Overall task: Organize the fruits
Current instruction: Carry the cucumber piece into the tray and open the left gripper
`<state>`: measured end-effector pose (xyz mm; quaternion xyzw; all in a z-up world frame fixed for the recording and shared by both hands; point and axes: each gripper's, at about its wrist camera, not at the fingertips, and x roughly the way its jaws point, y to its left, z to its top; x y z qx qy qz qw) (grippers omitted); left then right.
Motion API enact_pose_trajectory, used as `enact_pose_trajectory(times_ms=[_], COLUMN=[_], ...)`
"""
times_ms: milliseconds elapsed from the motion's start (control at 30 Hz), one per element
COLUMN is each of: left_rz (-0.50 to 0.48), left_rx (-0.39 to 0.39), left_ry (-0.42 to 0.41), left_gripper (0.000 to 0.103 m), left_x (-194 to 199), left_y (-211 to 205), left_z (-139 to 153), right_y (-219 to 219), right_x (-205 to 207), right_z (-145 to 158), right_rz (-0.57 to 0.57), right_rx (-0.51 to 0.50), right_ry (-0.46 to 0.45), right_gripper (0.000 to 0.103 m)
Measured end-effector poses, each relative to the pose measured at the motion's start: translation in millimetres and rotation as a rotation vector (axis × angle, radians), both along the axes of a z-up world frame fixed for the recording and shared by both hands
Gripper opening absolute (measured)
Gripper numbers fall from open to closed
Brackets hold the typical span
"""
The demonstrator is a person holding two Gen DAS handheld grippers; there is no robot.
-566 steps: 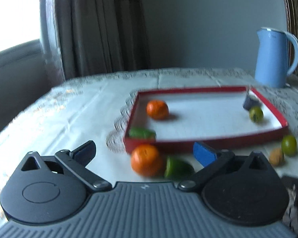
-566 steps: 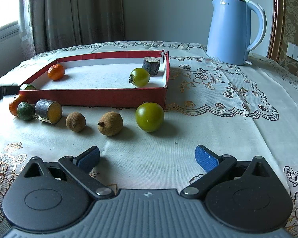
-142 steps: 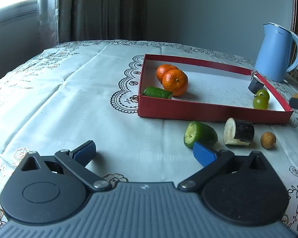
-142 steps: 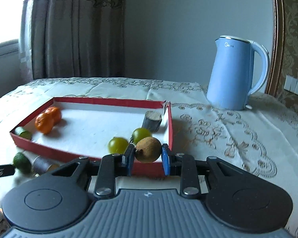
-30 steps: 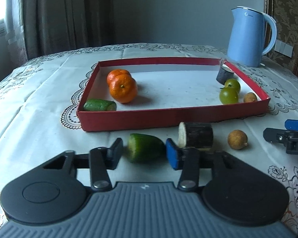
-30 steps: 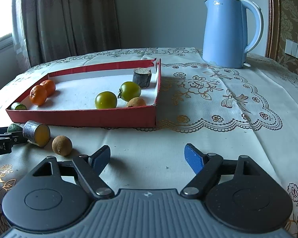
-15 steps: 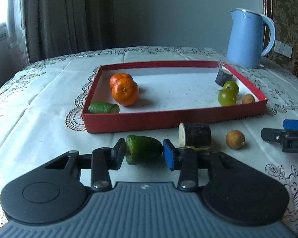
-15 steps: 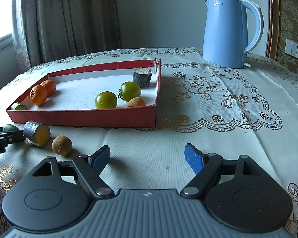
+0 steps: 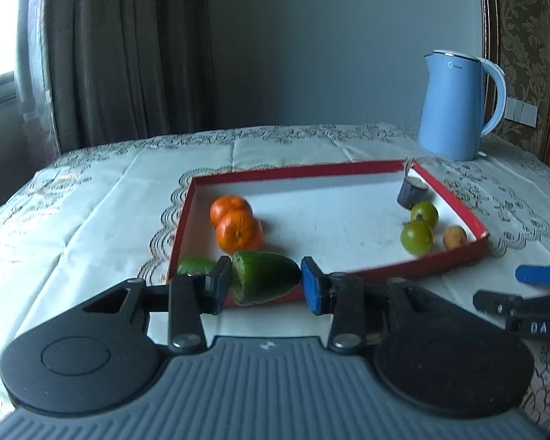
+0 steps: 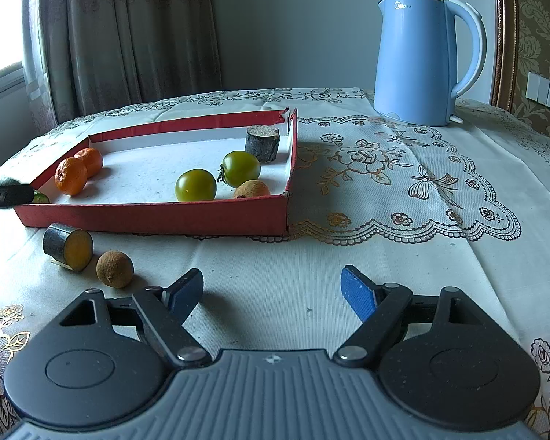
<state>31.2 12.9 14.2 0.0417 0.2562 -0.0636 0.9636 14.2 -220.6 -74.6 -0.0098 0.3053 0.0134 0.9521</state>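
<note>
My left gripper (image 9: pixel 266 281) is shut on a green cucumber piece (image 9: pixel 264 277) and holds it in the air in front of the near wall of the red tray (image 9: pixel 458 198). Inside the tray lie two oranges (image 9: pixel 238 233), another cucumber piece (image 9: pixel 194 266), two green tomatoes (image 9: pixel 416 236), a brown longan (image 9: pixel 454 236) and a dark cut stub (image 9: pixel 411 192). My right gripper (image 10: pixel 273 291) stands open over bare cloth. A dark cylinder with a yellow cut face (image 10: pixel 68 245) and a loose longan (image 10: pixel 114 268) rest on the cloth to its left, in front of the tray (image 10: pixel 165 216).
A blue electric kettle (image 10: pixel 427 60) stands at the back right on the lace tablecloth (image 10: pixel 403 190). Curtains and a window close off the back left. The right gripper's fingers (image 9: pixel 531 275) show at the right edge of the left wrist view.
The left gripper has risen off the cloth with the cucumber piece in it, and the tray now appears lower and nearer in its view. The right gripper has stayed still.
</note>
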Motion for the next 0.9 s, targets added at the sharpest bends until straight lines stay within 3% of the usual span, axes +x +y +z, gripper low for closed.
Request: enact_pose_trajectory(times_ms=[233, 533, 900], left_rz=[-0.001, 0.004, -0.043], left_rx=[-0.001, 0.014, 0.015], left_ry=[-0.005, 0.040, 0.052], left_gripper=[0.037, 0.037, 0.037], left_x=[25, 62, 79], left_y=[-5, -13, -27], left_z=[6, -7, -17], right_y=[0, 0, 2], right_x=[0, 0, 0], right_z=[0, 0, -1], right_rz=[0.000, 0.001, 0.003], right_rx=[0.000, -0.002, -0.008], right_ry=[0.000, 0.001, 0.003], right_gripper=[0.082, 0.083, 0.084])
